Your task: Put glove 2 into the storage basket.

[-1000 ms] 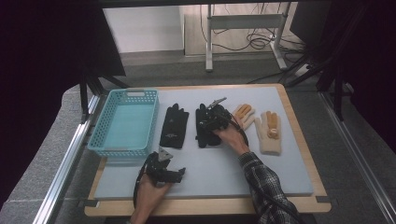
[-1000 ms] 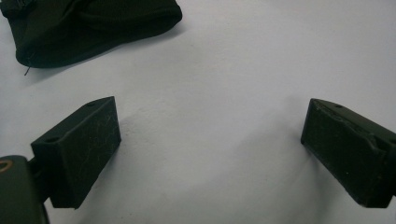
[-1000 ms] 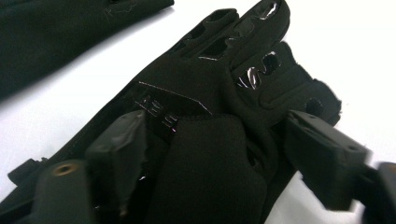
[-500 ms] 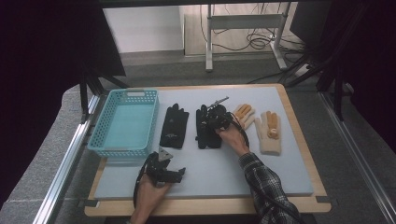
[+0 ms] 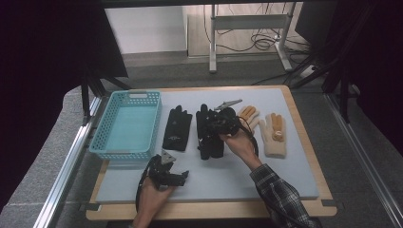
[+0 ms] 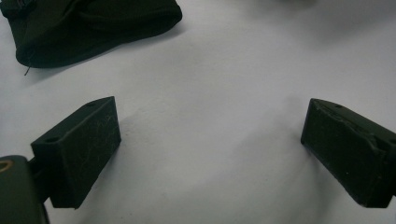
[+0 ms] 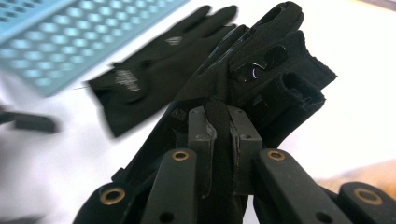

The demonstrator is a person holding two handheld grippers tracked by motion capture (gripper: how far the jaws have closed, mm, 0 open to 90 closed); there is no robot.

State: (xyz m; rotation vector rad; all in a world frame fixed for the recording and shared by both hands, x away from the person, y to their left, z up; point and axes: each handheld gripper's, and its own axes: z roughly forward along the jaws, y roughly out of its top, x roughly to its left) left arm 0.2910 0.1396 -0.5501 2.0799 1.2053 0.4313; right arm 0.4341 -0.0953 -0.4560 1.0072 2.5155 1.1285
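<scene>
Four gloves lie in a row across the pale blue tabletop, right of a light blue basket at the left edge. The right gripper is clamped on the second black glove, its cloth pinched between the jaws; the first black glove lies just left. Two tan gloves sit rightward. The left gripper rests near the front edge, jaws spread over bare mat. Beyond, what seems a grey floor holds a desk frame.

The table is overlooked from above, facing forward and down. Close, low looks are given along each gripper's jaws; a black glove is shared.
</scene>
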